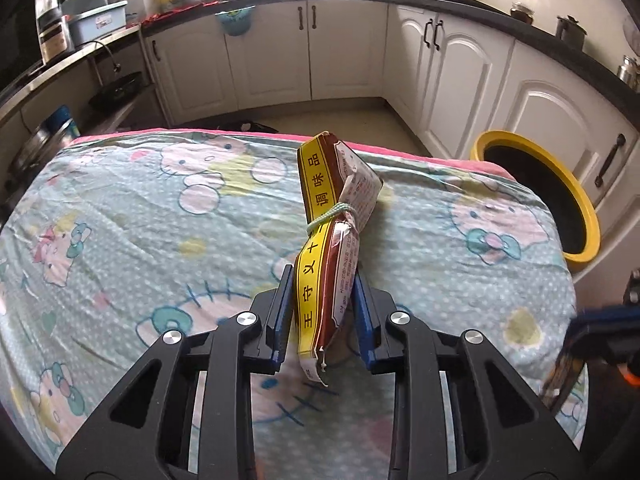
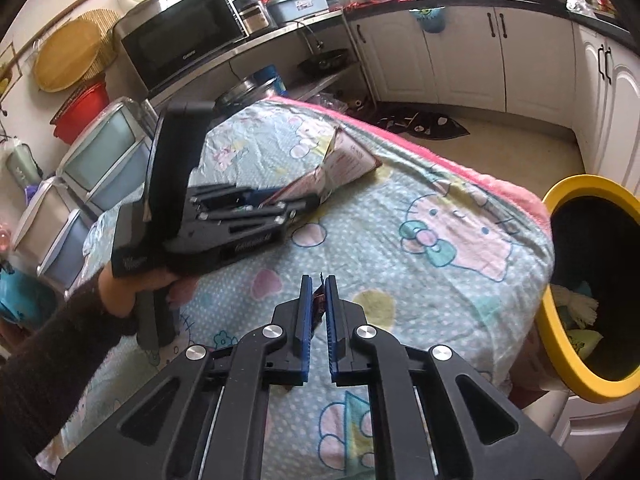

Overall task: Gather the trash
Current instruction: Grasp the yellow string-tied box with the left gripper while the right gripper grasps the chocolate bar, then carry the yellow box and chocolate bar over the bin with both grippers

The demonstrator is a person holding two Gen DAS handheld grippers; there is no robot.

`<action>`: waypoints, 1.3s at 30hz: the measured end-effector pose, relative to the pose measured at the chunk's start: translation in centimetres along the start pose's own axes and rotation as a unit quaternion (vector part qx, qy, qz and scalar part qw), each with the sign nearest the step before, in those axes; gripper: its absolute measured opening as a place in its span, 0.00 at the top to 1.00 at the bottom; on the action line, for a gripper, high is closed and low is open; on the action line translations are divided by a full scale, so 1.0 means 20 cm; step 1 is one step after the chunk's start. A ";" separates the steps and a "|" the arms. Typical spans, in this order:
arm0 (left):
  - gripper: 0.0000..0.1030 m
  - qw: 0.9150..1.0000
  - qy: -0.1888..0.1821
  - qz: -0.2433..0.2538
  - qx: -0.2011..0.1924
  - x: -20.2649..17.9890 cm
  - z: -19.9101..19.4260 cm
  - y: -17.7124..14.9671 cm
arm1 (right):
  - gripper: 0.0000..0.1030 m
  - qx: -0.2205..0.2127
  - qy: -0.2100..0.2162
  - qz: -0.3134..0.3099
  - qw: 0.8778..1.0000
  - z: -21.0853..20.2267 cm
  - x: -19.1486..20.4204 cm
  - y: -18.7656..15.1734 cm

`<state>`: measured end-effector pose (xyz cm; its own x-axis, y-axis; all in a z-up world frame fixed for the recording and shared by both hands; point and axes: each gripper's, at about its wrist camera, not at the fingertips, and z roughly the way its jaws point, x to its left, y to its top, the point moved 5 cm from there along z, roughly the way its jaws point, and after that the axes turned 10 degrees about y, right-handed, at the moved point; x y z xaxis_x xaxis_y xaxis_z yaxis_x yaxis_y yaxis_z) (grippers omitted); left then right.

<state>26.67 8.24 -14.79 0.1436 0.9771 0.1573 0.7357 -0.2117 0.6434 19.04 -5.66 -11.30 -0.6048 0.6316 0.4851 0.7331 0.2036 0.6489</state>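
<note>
A long seasoning packet [image 1: 326, 248], yellow and brown with a green string tied round its middle, stands on edge on the Hello Kitty cloth [image 1: 160, 220]. My left gripper [image 1: 322, 276] is shut on its near end, a blue pad pressing each side. The right wrist view shows that same left gripper [image 2: 304, 202] in a hand, with the packet [image 2: 348, 160] sticking out beyond it. My right gripper [image 2: 319, 280] is shut on a small dark wrapper [image 2: 318, 306], held just above the cloth [image 2: 400, 280]. A yellow-rimmed bin [image 2: 554, 336] stands off the table's right edge, also seen as the bin [image 1: 588, 216].
White cabinets [image 1: 460, 80] line the back and right walls. A microwave [image 2: 180, 40] sits on a steel shelf at left, with plastic drawers [image 2: 100, 152] below it. A dark mat [image 2: 424, 126] lies on the floor beyond the table. A dark sleeve [image 2: 48, 352] reaches in from the left.
</note>
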 end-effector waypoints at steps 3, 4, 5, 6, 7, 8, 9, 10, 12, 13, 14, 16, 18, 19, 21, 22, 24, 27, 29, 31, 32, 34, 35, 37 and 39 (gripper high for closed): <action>0.80 1.000 -0.003 -0.008 -0.007 -0.02 -0.04 -0.02 | 0.94 -0.010 -0.005 0.003 1.000 -0.04 -0.01 0.01; 0.80 1.000 -0.006 -0.013 -0.010 -0.03 -0.05 -0.02 | 0.95 -0.013 -0.005 0.004 1.000 -0.05 -0.01 0.01; 0.80 1.000 -0.007 -0.016 -0.012 -0.04 -0.06 -0.03 | 0.95 -0.017 -0.006 0.004 1.000 -0.07 -0.02 0.02; 0.80 1.000 -0.009 -0.020 -0.015 -0.05 -0.08 -0.03 | 0.96 -0.021 -0.007 0.004 1.000 -0.08 -0.03 0.03; 0.80 1.000 -0.009 -0.023 -0.017 -0.06 -0.09 -0.03 | 0.96 -0.023 -0.008 0.004 1.000 -0.09 -0.03 0.03; 0.80 0.999 -0.012 -0.027 -0.019 -0.07 -0.11 -0.03 | 0.96 -0.026 -0.009 0.004 1.000 -0.11 -0.04 0.03; 0.80 0.999 -0.014 -0.029 -0.020 -0.08 -0.11 -0.03 | 0.96 -0.028 -0.009 0.004 1.000 -0.12 -0.04 0.04; 0.80 0.999 -0.015 -0.031 -0.020 -0.09 -0.12 -0.03 | 0.97 -0.031 -0.012 0.003 0.999 -0.13 -0.05 0.04; 0.80 0.999 -0.016 -0.035 -0.019 -0.11 -0.14 -0.03 | 0.97 -0.035 -0.014 0.003 0.999 -0.14 -0.05 0.04; 0.80 0.999 -0.018 -0.036 -0.020 -0.12 -0.15 -0.02 | 0.97 -0.038 -0.015 0.004 0.999 -0.15 -0.05 0.04; 0.80 0.999 -0.021 -0.038 -0.022 -0.13 -0.16 -0.02 | 0.97 -0.042 -0.016 0.005 0.999 -0.17 -0.06 0.05; 0.80 0.999 -0.024 -0.038 -0.027 -0.15 -0.18 0.00 | 0.97 -0.048 -0.019 0.007 0.999 -0.19 -0.07 0.05; 0.80 0.998 -0.028 -0.037 -0.031 -0.19 -0.20 0.02 | 0.97 -0.057 -0.021 0.009 0.998 -0.23 -0.07 0.06; 0.80 0.998 -0.029 -0.035 -0.033 -0.20 -0.21 0.03 | 0.97 -0.060 -0.022 0.010 0.998 -0.24 -0.08 0.07; 0.80 0.998 -0.031 -0.033 -0.038 -0.23 -0.23 0.05 | 0.97 -0.069 -0.025 0.012 0.997 -0.28 -0.10 0.08; 0.80 0.998 -0.032 -0.033 -0.040 -0.24 -0.24 0.06 | 0.97 -0.073 -0.027 0.012 0.997 -0.30 -0.10 0.09; 0.80 0.998 -0.034 -0.034 -0.043 -0.27 -0.25 0.09 | 0.97 -0.082 -0.031 0.013 0.996 -0.34 -0.12 0.10; 0.80 0.998 -0.035 -0.032 -0.048 -0.31 -0.26 0.12 | 0.97 -0.095 -0.034 0.018 0.995 -0.39 -0.15 0.11; 0.80 0.997 -0.037 -0.031 -0.052 -0.34 -0.27 0.14 | 0.97 -0.103 -0.037 0.020 0.994 -0.43 -0.18 0.12; 0.80 0.997 -0.043 -0.031 -0.056 -0.37 -0.28 0.17 | 0.97 -0.110 -0.040 0.023 0.993 -0.47 -0.20 0.13; 0.80 0.997 -0.045 -0.031 -0.057 -0.39 -0.29 0.18 | 0.97 -0.115 -0.041 0.026 0.992 -0.49 -0.21 0.14; 0.80 0.996 -0.051 -0.028 -0.063 -0.43 -0.30 0.21 | 0.97 -0.122 -0.044 0.029 0.991 -0.53 -0.24 0.16; 0.80 0.996 -0.054 -0.026 -0.066 -0.46 -0.31 0.23 | 0.97 -0.125 -0.047 0.031 0.990 -0.54 -0.25 0.16; 0.80 0.996 -0.058 -0.022 -0.071 -0.50 -0.32 0.25 | 0.97 -0.134 -0.051 0.036 0.989 -0.58 -0.28 0.17; 0.80 0.995 -0.063 -0.017 -0.077 -0.54 -0.33 0.28 | 0.97 -0.142 -0.055 0.041 0.987 -0.62 -0.31 0.18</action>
<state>24.92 -3.64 -7.97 0.2081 0.9771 0.0446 0.6336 -0.1694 0.7549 21.59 -18.25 -4.71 -0.4976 0.7184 0.4862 0.6516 -0.0604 0.7562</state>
